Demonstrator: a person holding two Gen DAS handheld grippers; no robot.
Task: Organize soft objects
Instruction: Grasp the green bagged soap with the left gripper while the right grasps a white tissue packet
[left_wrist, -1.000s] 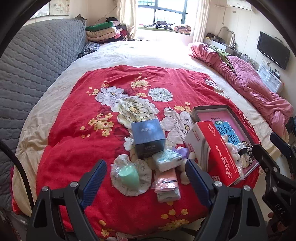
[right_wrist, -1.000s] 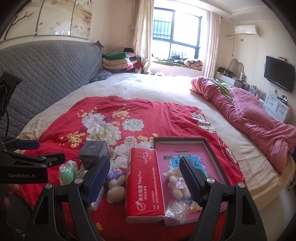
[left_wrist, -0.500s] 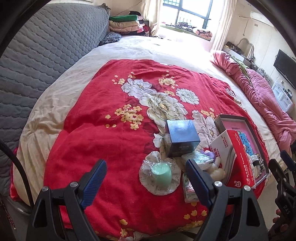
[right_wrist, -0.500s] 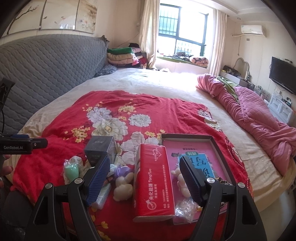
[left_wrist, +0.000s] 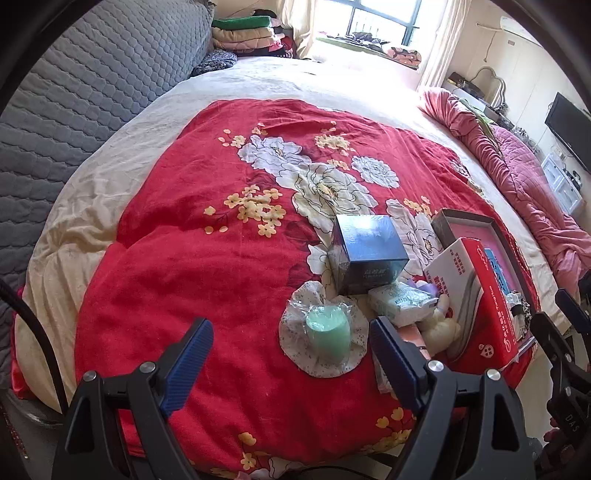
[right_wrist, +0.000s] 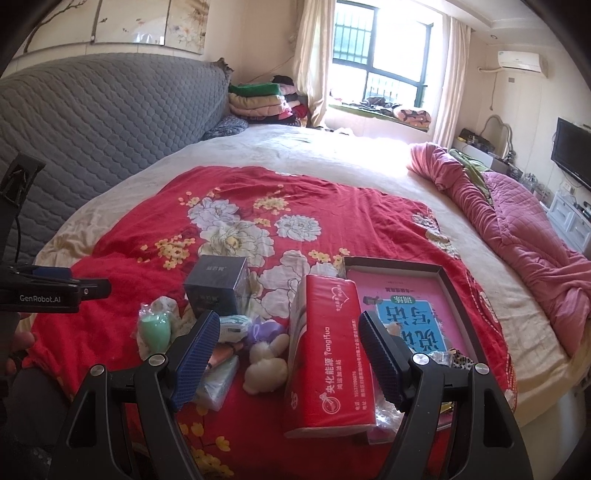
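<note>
On the red floral quilt (left_wrist: 207, 258) lie a green soft cup in plastic wrap (left_wrist: 328, 330) (right_wrist: 156, 329), a wrapped tissue pack (left_wrist: 400, 302) (right_wrist: 232, 328), a cream plush bunny (right_wrist: 266, 363) (left_wrist: 441, 326), a red tissue pack (right_wrist: 328, 362) (left_wrist: 487, 306) and a dark blue box (left_wrist: 367, 253) (right_wrist: 217, 284). My left gripper (left_wrist: 291, 365) is open and empty, just short of the green cup. My right gripper (right_wrist: 288, 354) is open and empty, above the near end of the red tissue pack.
An open shallow box with a pink book (right_wrist: 402, 295) sits right of the red pack, its rim (left_wrist: 461, 216) also in the left wrist view. A grey quilted headboard (right_wrist: 92, 122) is on the left, a pink duvet (right_wrist: 517, 221) on the right.
My left gripper has swung left, so the objects sit further right in its view. My right gripper has shifted slightly left and lifted. Both stay open.
</note>
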